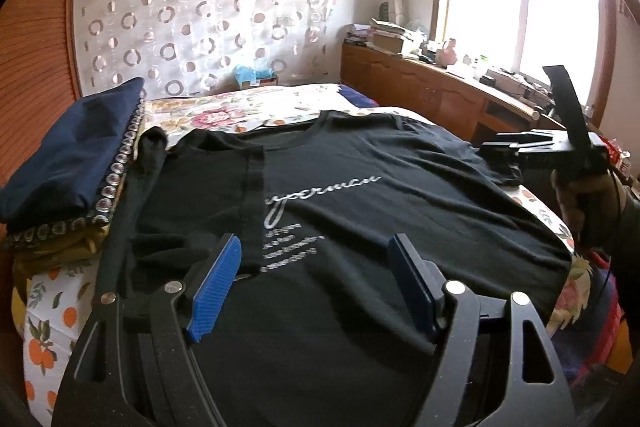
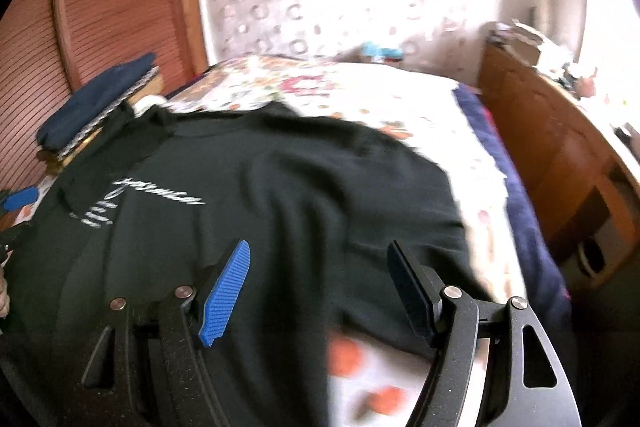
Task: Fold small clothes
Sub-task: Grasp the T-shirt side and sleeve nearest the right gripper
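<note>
Left gripper (image 1: 316,259) and right gripper (image 2: 320,267) both wide open, empty, over black T-shirt (image 1: 360,195) at frame centre

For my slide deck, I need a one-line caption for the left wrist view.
Open left gripper over a black T-shirt with one side folded in, spread on the bed.

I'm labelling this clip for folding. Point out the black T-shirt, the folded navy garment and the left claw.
black T-shirt (image 1: 400,211), left wrist view, plain chest right of the print.
navy garment (image 1: 76,155), left wrist view, top face of the fold.
left claw (image 1: 320,279), left wrist view, midway between its open blue pads.
</note>
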Motion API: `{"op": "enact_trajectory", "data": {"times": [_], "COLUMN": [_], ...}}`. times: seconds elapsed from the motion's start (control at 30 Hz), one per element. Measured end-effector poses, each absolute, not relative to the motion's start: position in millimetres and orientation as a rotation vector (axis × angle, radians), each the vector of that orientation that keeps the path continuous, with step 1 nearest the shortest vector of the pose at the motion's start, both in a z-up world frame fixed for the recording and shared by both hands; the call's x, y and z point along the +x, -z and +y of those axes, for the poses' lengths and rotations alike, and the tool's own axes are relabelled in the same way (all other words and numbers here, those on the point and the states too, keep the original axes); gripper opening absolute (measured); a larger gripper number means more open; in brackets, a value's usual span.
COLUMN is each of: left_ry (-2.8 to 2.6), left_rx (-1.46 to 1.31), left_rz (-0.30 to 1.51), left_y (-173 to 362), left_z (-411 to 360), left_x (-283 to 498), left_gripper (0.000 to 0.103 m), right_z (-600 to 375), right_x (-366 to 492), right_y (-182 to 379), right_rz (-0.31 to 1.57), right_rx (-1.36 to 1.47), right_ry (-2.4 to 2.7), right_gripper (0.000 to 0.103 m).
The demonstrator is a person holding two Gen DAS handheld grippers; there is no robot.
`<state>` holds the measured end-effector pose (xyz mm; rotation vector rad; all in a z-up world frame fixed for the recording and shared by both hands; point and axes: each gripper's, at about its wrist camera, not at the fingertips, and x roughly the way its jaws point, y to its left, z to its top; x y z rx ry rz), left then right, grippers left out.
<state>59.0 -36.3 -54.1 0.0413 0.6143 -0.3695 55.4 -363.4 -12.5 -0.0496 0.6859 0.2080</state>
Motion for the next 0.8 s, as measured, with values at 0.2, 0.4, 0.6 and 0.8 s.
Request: {"op": "enact_trajectory", "data": {"times": [0.2, 0.4, 0.6, 0.8], "left_ry": [0.413, 0.421, 0.412, 0.391], "left_rx": [0.049, 0.069, 0.076, 0.064], "left_rz": [0.622, 0.638, 0.642, 0.633], "left_y": [55.5, 58.8, 57.1, 54.7], "left_z": [-53.3, -62.1, -59.0, -51.7], "left_x": [54.9, 56.0, 57.3, 56.6], "left_gripper": [0.077, 0.077, 0.077, 0.077], "right_z": [-417.0, -440.1, -444.9, -459.8], "right_x": [48.8, 58.8, 79.2, 92.8], "right_y": [25.8, 50.8, 62.6, 65.2], "right_rz": [0.728, 0.803, 0.861, 0.884], "right_rx": [-0.011, 0.099, 0.181, 0.196], "right_ry": [-0.082, -0.063, -0.105, -0.136], "right_gripper": [0.073, 0.073, 0.073, 0.053]}}
